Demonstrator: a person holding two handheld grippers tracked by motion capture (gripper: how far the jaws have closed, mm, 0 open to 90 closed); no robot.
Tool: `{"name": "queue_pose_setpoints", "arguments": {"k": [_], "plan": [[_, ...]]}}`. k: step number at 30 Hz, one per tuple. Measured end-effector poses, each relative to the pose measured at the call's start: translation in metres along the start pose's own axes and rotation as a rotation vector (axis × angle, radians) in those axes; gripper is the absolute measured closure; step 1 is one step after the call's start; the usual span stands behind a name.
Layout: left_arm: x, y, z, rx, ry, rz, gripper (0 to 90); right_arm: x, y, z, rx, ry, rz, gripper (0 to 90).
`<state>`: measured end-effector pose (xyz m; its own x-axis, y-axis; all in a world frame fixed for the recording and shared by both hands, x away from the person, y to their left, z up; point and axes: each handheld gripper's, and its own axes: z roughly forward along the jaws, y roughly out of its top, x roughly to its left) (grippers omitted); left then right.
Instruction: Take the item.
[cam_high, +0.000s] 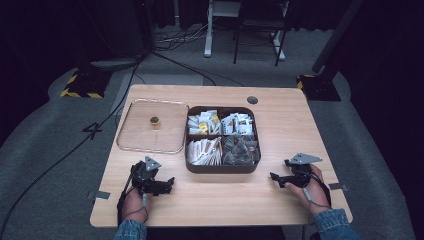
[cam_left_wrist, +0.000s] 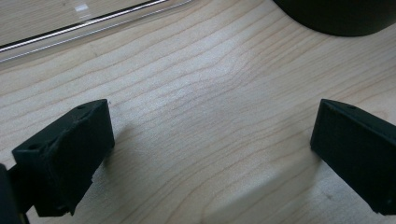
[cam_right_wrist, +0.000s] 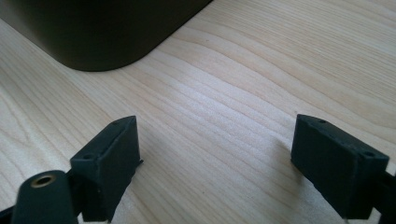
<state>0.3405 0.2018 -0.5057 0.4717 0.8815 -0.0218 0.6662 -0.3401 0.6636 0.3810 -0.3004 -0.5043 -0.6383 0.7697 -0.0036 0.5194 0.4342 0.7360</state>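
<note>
- Both idle near table front edge: left gripper and right gripper spread, empty.
- Dark square four-compartment sachet box mid-table, clear glass lid off, beside it.
- Next, my guess: reach in, pinch one sachet.

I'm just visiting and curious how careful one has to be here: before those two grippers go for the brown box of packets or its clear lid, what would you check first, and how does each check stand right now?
1. Left gripper open with nothing between the jaws: ok; the left gripper view shows bare wood between them.
2. Right gripper open and empty: ok.
3. Both grippers apart from the box: ok; each sits on the table to one side of it.
4. Box uncovered: ok; the clear lid lies flat to its left, knob up.
5. Packets sorted in four compartments: ok.
6. Which packet types are there: cannot tell, too small.
</note>
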Motion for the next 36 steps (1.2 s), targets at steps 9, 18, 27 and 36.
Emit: {"name": "queue_pose_setpoints", "arguments": {"k": [9,18,27,36], "plan": [[0.0,0.0,0.0,0.0,0.0,0.0,0.0,0.0012,0.0014,0.0014,0.001,-0.002,0.002,15.6],[0.0,0.0,-0.0001,0.002,0.0,0.001,0.0,0.0019,0.0014,0.0014,0.001,0.009,-0.01,15.6],[0.0,0.0,-0.0001,0.002,-0.001,0.001,0.0,0.0023,0.0014,0.0013,0.002,0.012,-0.01,15.6],[0.0,0.0,0.0,0.0,0.0,0.0,0.0,0.0026,0.0009,0.0003,-0.01,0.022,-0.013,25.2]]}}
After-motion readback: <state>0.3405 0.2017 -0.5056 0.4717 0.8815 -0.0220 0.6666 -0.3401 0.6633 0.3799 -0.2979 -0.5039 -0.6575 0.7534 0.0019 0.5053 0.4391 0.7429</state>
